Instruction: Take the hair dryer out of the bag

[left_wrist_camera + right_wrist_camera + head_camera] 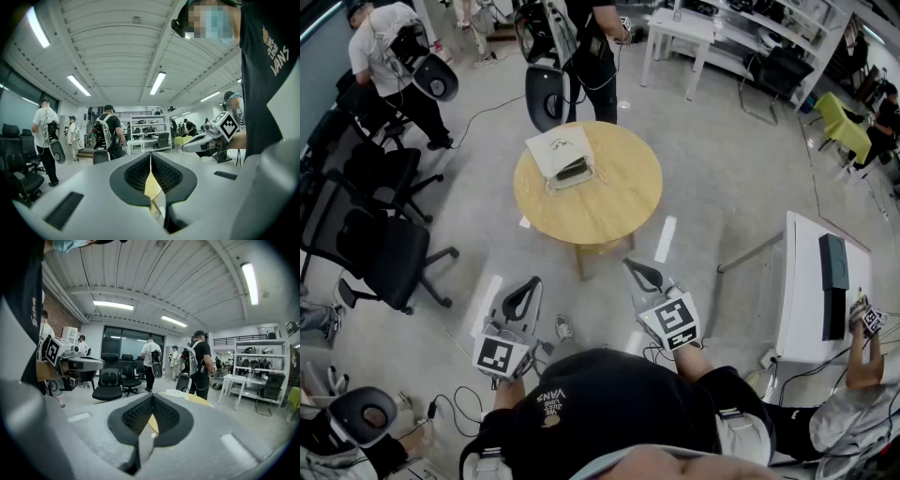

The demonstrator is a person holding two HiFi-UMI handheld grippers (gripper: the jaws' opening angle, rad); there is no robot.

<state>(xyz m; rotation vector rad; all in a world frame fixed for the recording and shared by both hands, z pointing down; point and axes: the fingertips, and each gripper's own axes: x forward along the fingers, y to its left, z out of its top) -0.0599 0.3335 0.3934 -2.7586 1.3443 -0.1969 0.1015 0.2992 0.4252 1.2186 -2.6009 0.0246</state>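
Note:
A white bag [560, 150] lies on the far-left part of the round wooden table [609, 202], with a dark hair dryer [573, 170] showing at its near end. Both grippers hover short of the table, over the floor, pointing toward it. My left gripper [530, 286] is shut with nothing in it, its pads pressed together [151, 157]. My right gripper [633, 267] is likewise shut and empty [152, 399]. In the right gripper view the table's yellow edge [199, 399] and the bag [177, 393] peek over the jaws. Each gripper view shows the other gripper off to one side.
Black office chairs [380, 248] stand at the left. People with gear [581, 47] stand just beyond the table. A white desk [811, 291] with a dark device is at the right, a person beside it. Cables lie on the floor near my feet.

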